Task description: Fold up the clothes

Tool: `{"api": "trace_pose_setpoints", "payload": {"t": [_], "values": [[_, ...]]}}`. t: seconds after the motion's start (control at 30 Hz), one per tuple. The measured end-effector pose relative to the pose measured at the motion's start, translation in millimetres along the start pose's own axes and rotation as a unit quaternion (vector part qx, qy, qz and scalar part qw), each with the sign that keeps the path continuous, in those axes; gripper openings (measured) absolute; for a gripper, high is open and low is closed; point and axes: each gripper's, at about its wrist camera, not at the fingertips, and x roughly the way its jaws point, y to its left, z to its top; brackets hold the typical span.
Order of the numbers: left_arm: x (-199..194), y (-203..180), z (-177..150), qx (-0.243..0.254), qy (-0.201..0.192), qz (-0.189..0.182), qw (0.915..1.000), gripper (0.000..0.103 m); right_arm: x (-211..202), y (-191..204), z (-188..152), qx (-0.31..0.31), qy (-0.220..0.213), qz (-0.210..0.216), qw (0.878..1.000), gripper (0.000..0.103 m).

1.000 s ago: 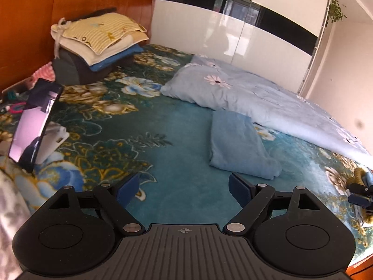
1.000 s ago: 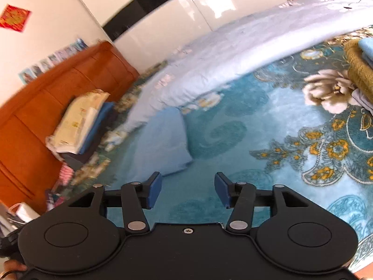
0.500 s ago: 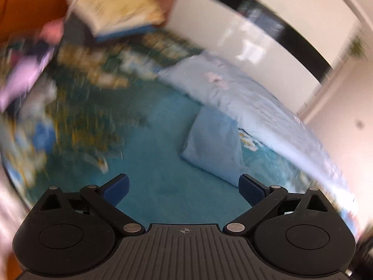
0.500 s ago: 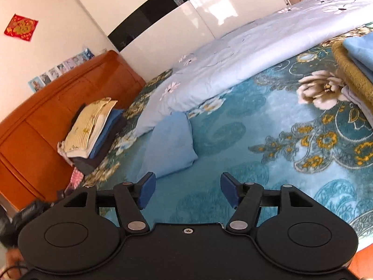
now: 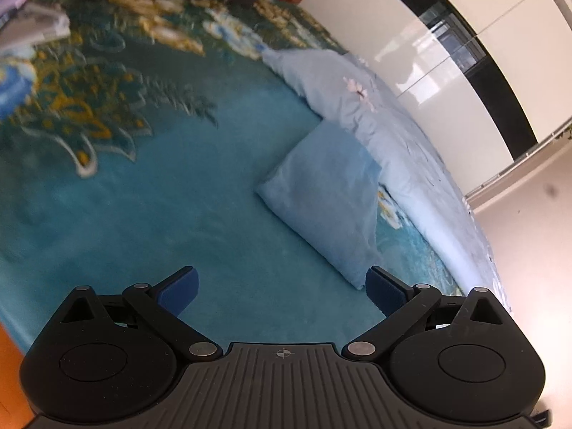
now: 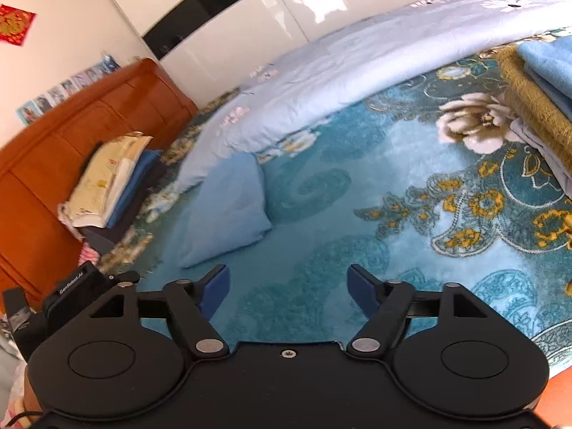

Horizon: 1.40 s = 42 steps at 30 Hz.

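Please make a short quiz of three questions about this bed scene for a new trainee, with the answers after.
1. True or false: the left gripper is shut on the folded blue garment.
2. Multiple choice: the folded blue garment lies next to which thing? A) the pale floral quilt B) the wooden headboard C) the stack of folded clothes at the right edge of the right wrist view.
3. Fill in: the right gripper holds ____.

Key: 1. False, its jaws are open and it holds nothing. 2. A. 3. Nothing; its jaws are open over the teal bedspread.
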Motion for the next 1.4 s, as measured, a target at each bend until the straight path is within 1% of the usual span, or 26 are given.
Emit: {"api": "trace_pose_setpoints", "payload": {"t": [0.07,0.13,0.27,0.3,0.37,0.47,0.57,0.67,0.8,0.97,1.03,1.1,1.17,1.2,1.27,1.33,1.4], "values": [[15.7,-2.9,0.0,-0.016,0.007,-0.007,0.9998,0.101,6.8,0.0,0.4,-0.007,-0.002,-0.005,1.000,0.080],[31.7,-5.9,0.4,-0.037,0.013,-0.016,0.9991,0.101,14.1,0.7,1.3,-0.017,0.002,-0.006,1.000,0.084],[63.9,-8.8,-1.9,-0.111,0.018,-0.042,0.9927,0.098,30.4,3.3,2.7,-0.037,0.022,-0.012,0.999,0.085],[69.4,-11.1,-3.6,-0.118,0.011,-0.043,0.9920,0.098,34.5,3.7,3.4,-0.041,0.026,-0.014,0.999,0.085],[77.9,-16.9,-7.1,-0.115,-0.006,-0.049,0.9921,0.098,43.0,3.9,5.1,-0.047,0.035,-0.019,0.998,0.086],[85.4,-22.3,-13.4,-0.118,-0.026,-0.044,0.9917,0.099,57.2,0.4,9.6,-0.033,0.046,-0.022,0.998,0.086],[90.2,-26.4,-16.2,-0.119,-0.045,-0.040,0.9911,0.099,70.3,-1.7,14.5,-0.013,0.045,-0.019,0.999,0.086],[93.7,-30.1,-15.3,-0.127,-0.056,-0.038,0.9896,0.101,81.4,0.0,17.4,-0.011,0.044,-0.015,0.999,0.086],[101.5,-29.1,-7.4,-0.146,-0.063,-0.053,0.9859,0.101,95.4,1.9,20.9,-0.015,0.050,-0.020,0.998,0.086],[111.4,-27.7,2.7,-0.169,-0.072,-0.073,0.9803,0.101,100.4,1.4,27.1,-0.023,0.051,-0.032,0.998,0.086],[112.4,-28.1,1.7,-0.169,-0.076,-0.071,0.9802,0.101,101.1,0.7,30.0,-0.022,0.047,-0.036,0.998,0.086],[110.5,-27.9,-1.9,-0.165,-0.081,-0.066,0.9807,0.098,102.6,1.0,34.2,-0.025,0.044,-0.042,0.998,0.086],[108.6,-27.7,-5.6,-0.161,-0.086,-0.061,0.9813,0.085,105.0,2.4,42.6,-0.039,0.038,-0.050,0.997,0.086],[107.6,-27.5,-7.4,-0.159,-0.089,-0.058,0.9815,0.082,107.1,3.6,48.7,-0.047,0.035,-0.052,0.997,0.086],[105.7,-27.3,-11.1,-0.156,-0.094,-0.053,0.9819,0.071,114.0,8.3,66.2,-0.065,0.028,-0.050,0.996,0.086],[102.6,-28.8,-14.2,-0.156,-0.095,-0.045,0.9821,0.069,124.9,17.8,87.8,-0.086,0.019,-0.032,0.996,0.086],[97.9,-32.4,-16.9,-0.168,-0.094,-0.032,0.9808,0.071,141.7,30.9,110.6,-0.114,0.013,0.006,0.993,0.086]]}}
